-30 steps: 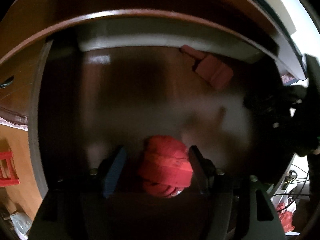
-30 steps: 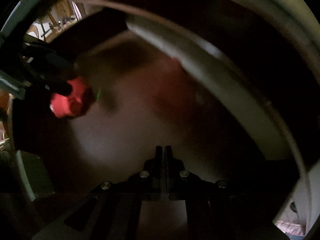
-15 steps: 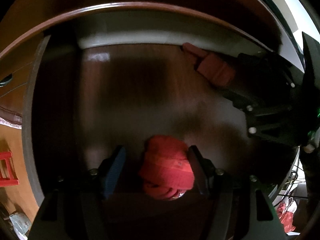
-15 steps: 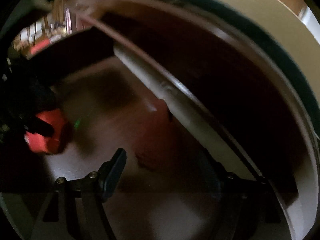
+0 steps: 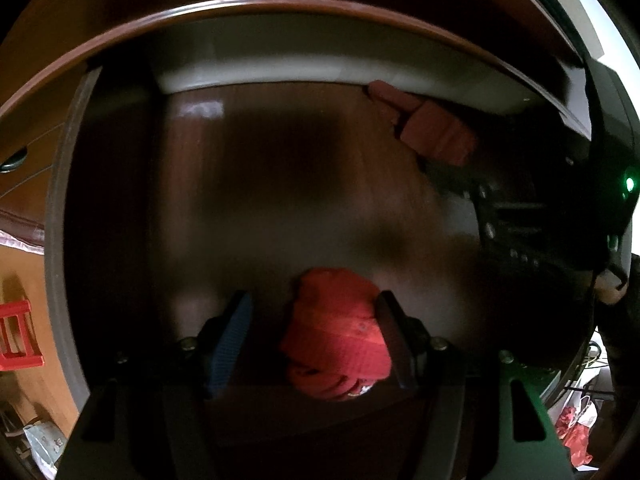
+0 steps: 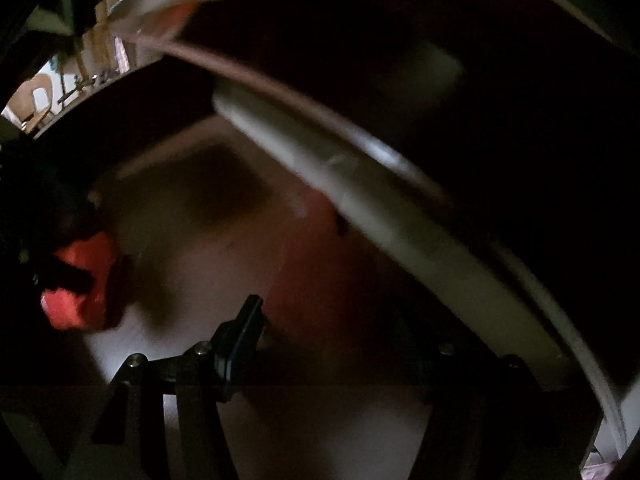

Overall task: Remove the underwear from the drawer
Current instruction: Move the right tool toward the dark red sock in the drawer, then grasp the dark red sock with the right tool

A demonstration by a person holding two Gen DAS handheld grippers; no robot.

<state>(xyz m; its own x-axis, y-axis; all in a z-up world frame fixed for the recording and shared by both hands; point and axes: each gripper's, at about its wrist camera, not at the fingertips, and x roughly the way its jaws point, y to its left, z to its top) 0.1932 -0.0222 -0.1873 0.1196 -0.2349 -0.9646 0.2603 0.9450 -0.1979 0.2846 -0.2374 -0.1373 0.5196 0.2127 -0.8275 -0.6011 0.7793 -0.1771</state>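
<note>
1. Drawer [image 5: 280,184] is the landmark here: pulled open, dark glossy wood floor, pale back wall, pretty dim inside.
2. Red underwear [image 5: 336,336], rolled into a bundle, sits at the drawer's front, between the left gripper's [image 5: 312,340] two fingers.
3. That left gripper is spread apart. The bundle is right up against the right-hand finger, with a clear gap on the side of the blue-padded finger [image 5: 230,344], so it's not clamped on anything as far as I can see.
4. Pink underwear [image 5: 432,128], folded flat, lies in the drawer's back right corner, touching the back wall.
5. Right gripper [image 6: 332,332] is down in that corner of the drawer, pointing steeply down, jaws apart and closing. The pink piece [image 6: 332,276] shows as a reddish blur between its fingers, but it's too dark and smeared to say whether the pads touch it.
6. From the right wrist view, the red bundle [image 6: 80,280] is off toward the drawer's far side, with the left gripper's dark fingers around it.
</note>
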